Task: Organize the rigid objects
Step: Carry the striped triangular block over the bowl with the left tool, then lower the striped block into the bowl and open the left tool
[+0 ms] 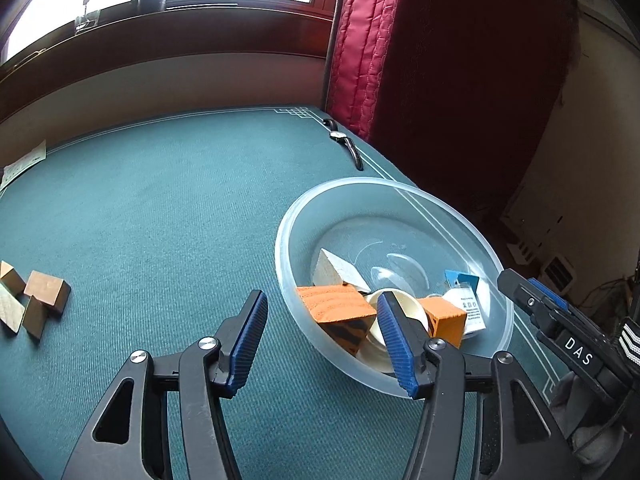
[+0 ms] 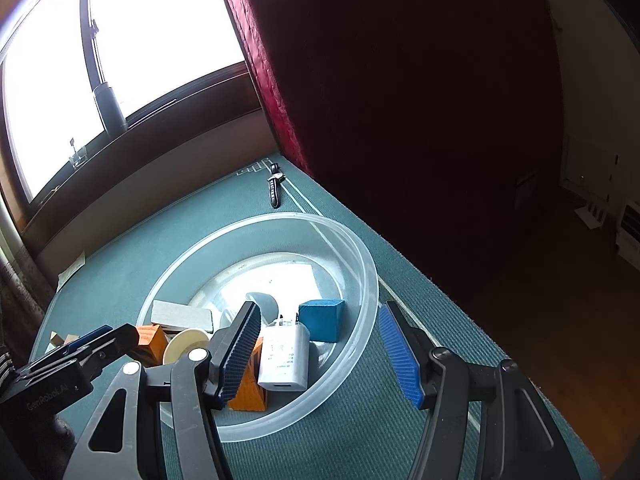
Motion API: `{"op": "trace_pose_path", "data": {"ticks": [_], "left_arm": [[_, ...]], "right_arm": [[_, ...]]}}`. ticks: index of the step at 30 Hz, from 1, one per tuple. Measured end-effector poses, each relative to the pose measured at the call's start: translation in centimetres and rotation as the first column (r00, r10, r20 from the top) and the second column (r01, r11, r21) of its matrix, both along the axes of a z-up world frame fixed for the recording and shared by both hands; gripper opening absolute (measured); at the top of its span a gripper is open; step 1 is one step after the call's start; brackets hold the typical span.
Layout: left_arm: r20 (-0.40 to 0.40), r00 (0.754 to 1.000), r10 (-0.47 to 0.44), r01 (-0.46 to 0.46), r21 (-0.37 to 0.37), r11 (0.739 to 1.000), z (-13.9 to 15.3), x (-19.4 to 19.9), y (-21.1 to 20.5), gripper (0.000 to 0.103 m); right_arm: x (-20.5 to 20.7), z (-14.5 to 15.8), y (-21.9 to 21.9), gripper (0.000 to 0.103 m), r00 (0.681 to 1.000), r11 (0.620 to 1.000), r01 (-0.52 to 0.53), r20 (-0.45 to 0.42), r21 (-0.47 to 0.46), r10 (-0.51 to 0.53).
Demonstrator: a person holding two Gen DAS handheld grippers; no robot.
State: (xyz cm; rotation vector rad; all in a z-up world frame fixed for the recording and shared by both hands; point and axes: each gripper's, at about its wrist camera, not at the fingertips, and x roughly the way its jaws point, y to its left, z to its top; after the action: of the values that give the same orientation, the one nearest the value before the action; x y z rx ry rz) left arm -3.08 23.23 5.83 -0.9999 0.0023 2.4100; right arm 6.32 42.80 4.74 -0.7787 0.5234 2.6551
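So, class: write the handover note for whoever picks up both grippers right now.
Left gripper: open, empty, at the bowl's near rim.
Right gripper: open, empty, straddling the bowl's rim on the other side.
Bowl: already holds two orange blocks, a pale block, a blue block, a white charger and a cream round piece.
Left to do: wooden blocks lying on the green table, far left.
A watch lies beyond the bowl.
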Motion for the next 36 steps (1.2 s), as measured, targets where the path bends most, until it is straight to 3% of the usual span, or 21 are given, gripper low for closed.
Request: {"op": "trace_pose_path", "data": {"ticks": [7,24,36], "left_arm": [[0.005,1.000,0.025,-0.025,-0.009,1.000,-0.4,0.5,-1.1,0.058],[0.055,0.994,0.091,-0.087,-0.064,0.994,-2.0,-2.6,-0.2,0.060],[0.037,0.995,0.097,-0.095,-0.071,0.993,-1.4,-2.0,0.0,0.070]], "right_arm": [[0.0,-0.1,-0.2,0.065,1.000,1.000,-0.003,0.005,-0.003,0.003],[0.1,0.0,-0.3,0.065,1.000,1.000,-0.009,0.005,-0.004,0.009],[0.1,0.2,-0.7,0.065,1.000,1.000,-0.021,-0.001,0.001,0.021]]}}
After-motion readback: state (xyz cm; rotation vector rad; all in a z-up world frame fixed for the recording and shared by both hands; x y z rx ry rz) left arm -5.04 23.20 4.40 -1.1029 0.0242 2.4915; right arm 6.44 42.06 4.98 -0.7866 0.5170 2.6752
